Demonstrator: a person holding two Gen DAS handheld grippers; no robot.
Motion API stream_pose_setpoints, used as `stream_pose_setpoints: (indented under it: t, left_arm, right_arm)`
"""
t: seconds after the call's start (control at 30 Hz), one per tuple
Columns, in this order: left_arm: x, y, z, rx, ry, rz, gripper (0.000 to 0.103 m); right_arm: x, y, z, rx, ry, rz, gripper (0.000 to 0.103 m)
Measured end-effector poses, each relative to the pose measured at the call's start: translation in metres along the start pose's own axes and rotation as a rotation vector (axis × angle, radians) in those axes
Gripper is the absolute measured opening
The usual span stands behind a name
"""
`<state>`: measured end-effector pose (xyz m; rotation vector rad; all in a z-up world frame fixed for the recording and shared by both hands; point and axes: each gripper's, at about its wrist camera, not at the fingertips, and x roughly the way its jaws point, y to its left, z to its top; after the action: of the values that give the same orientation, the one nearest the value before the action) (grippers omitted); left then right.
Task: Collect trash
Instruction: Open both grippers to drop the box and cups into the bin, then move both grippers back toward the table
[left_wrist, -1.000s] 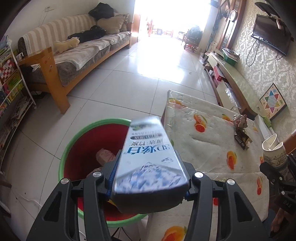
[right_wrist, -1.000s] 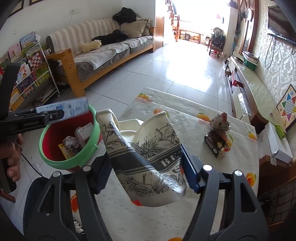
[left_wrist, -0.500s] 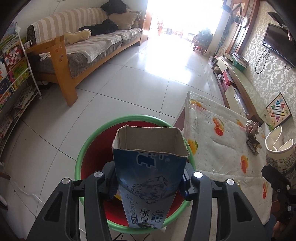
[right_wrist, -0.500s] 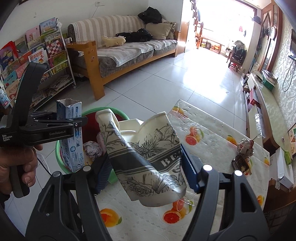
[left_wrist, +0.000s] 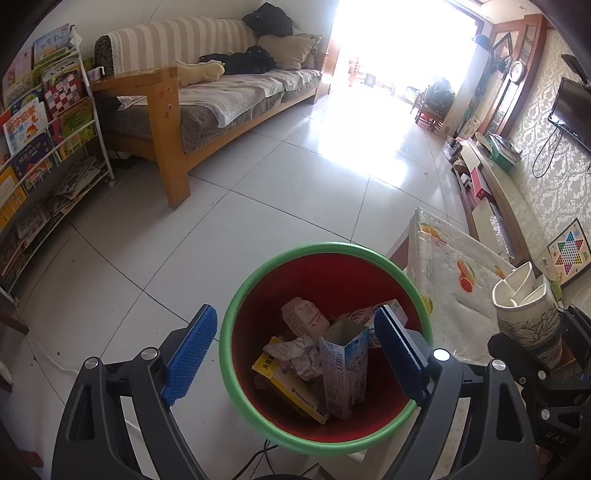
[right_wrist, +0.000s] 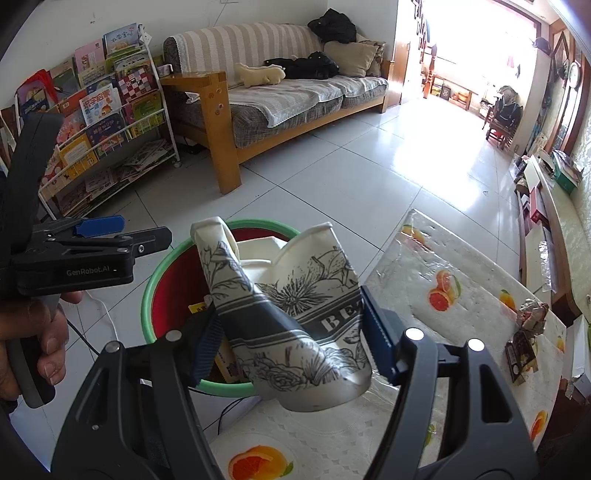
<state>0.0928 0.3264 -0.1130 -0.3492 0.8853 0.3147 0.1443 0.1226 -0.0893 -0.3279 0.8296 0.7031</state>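
My left gripper (left_wrist: 293, 354) hangs over one red bin with a green rim (left_wrist: 258, 417). Its jaws are opening, with nothing pressed between the two blue pads (left_wrist: 190, 356). One blue-and-white carton (left_wrist: 343, 373) stands open end up inside the bin, beside one yellow box (left_wrist: 288, 391) and crumpled paper (left_wrist: 295, 354). My right gripper (right_wrist: 291, 343) is clamped on one crushed paper cup (right_wrist: 295, 317) with a flower print, held over the table edge just beside the bin. Two wrappers (right_wrist: 526, 332) lie on the table's fruit-print cloth (right_wrist: 461, 295).
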Motion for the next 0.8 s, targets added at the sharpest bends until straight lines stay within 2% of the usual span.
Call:
stream_pose_setpoints:
  t: [0.3, 0.37, 0.43, 0.6, 0.8]
  left_arm:
    - [-0.014, 0.034, 0.004, -0.037, -0.035, 0.047, 0.086]
    - [-0.014, 0.038, 0.004, -0.044, -0.035, 0.051, 0.086]
    - [-0.013, 0.04, 0.004, -0.045, -0.034, 0.056, 0.086]
    - [-0.01, 0.033, 0.003, -0.044, -0.031, 0.047, 0.086]
    - [-0.011, 0.004, 0.007, 0.0, -0.033, 0.012, 0.086]
  right_arm:
    - [0.026, 0.033, 0.014, -0.041, 0.027, 0.04, 0.069]
    - [0.027, 0.037, 0.016, -0.051, 0.023, 0.037, 0.09]
    - [0.024, 0.038, 0.016, -0.053, 0.006, 0.03, 0.098]
    - [0.019, 0.035, 0.016, -0.048, 0.001, 0.025, 0.098]
    - [0.004, 0.009, 0.013, -0.008, -0.02, -0.008, 0.098]
